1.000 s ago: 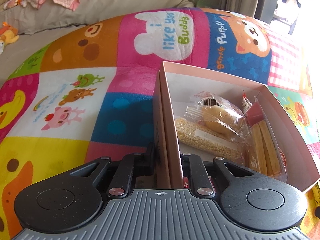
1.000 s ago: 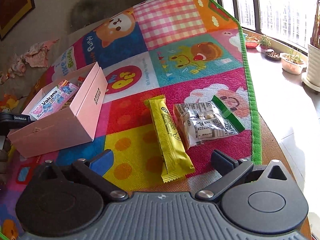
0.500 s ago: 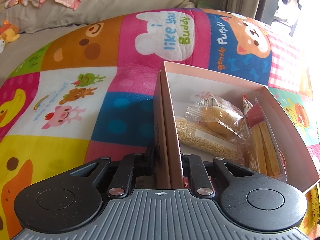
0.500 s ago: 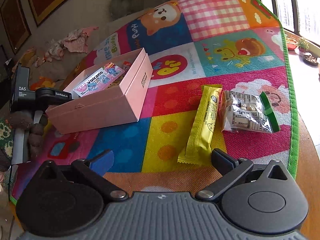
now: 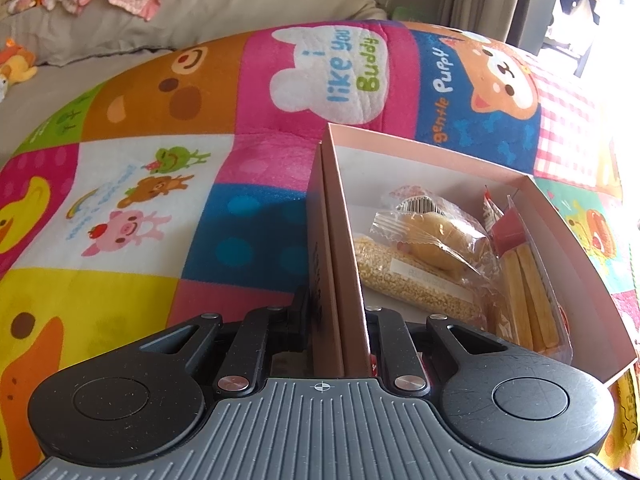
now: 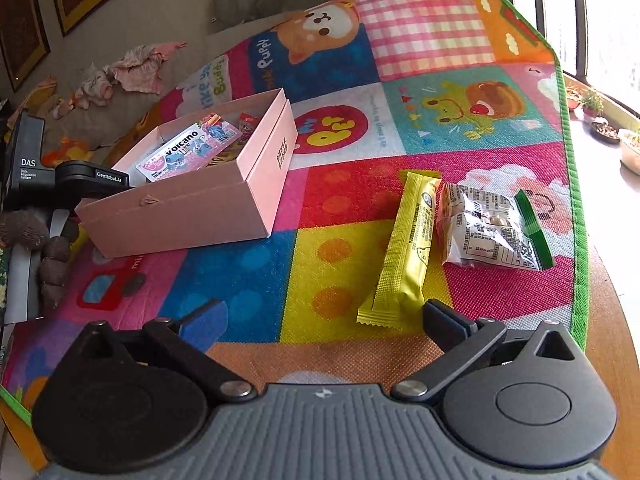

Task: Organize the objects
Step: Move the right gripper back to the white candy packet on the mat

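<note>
Two left outside: yellow snack bar [image 6: 404, 248] and clear snack bag [image 6: 492, 232] lie side by side, touching or nearly so, on the play mat [image 6: 248, 280], near the right tool and well apart from the box.
Right tool [image 6: 320, 316]: fingers stand wide apart with nothing between them; it hangs over the near edge of the mat, the yellow bar's lower end just ahead of its right-hand finger.
Left tool [image 5: 338, 320]: clamped on the near side wall of the pink box [image 5: 340, 264], one finger outside and one inside, which by my reading steadies the box for loading.
Box position: it sits open on the mat, to the left in the right wrist view, with no lid in sight.
Already packed: a wrapped bun [image 5: 436, 240], a pack of small yellow grains [image 5: 412, 280] under it, and a pack of biscuit sticks [image 5: 524, 284] against the far-side wall; the right wrist view also shows a flat "Volcano" packet [image 6: 192, 150] lying on top.
Progress, as judged: well past halfway, since most snacks are in the box and only the two on the mat are left.
Left to do, as judged: pick up the yellow bar, carry it to the box, then the clear bag.
Counter edge [image 6: 608, 312]: bare wood shows past the mat's green border, with nothing on it.
Beyond the mat: a sofa [image 5: 224, 4] with loose clothes on it, none of it plainly part of the job.
</note>
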Demonstrator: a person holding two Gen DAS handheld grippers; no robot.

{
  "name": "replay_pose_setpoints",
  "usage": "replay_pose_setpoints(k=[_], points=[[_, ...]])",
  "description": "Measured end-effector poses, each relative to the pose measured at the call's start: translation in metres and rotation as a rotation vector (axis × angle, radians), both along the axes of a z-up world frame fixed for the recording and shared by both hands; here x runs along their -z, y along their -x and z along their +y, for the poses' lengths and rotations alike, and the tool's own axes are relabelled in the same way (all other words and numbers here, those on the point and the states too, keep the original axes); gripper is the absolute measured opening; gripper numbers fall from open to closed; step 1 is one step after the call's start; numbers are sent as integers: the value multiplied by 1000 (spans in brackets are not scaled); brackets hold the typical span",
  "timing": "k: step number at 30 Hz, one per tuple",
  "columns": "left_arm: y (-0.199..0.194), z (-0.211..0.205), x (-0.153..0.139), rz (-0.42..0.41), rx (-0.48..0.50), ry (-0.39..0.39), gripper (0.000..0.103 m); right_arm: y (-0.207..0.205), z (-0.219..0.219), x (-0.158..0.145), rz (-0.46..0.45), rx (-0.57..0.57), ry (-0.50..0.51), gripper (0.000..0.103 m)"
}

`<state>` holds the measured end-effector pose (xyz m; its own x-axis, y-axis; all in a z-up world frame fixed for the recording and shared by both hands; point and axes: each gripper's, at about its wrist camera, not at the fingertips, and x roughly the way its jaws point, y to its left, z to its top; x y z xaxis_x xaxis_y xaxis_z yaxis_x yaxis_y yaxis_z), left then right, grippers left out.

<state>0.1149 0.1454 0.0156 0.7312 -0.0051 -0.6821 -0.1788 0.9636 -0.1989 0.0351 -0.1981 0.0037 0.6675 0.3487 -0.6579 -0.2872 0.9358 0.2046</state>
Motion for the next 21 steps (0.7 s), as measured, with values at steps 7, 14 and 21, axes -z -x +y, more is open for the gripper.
replay_pose_setpoints(k=[7,14,21], points=[[1,0,0,0,9,-5,17,-13,-17,-21,-72,35,39,103],[2,0,1,-11,19,-4,19,-66,-48,-38,-124,318,208,103],[2,1,0,-10,22,0,19,-130,-51,-13,-36,349,296,88]])
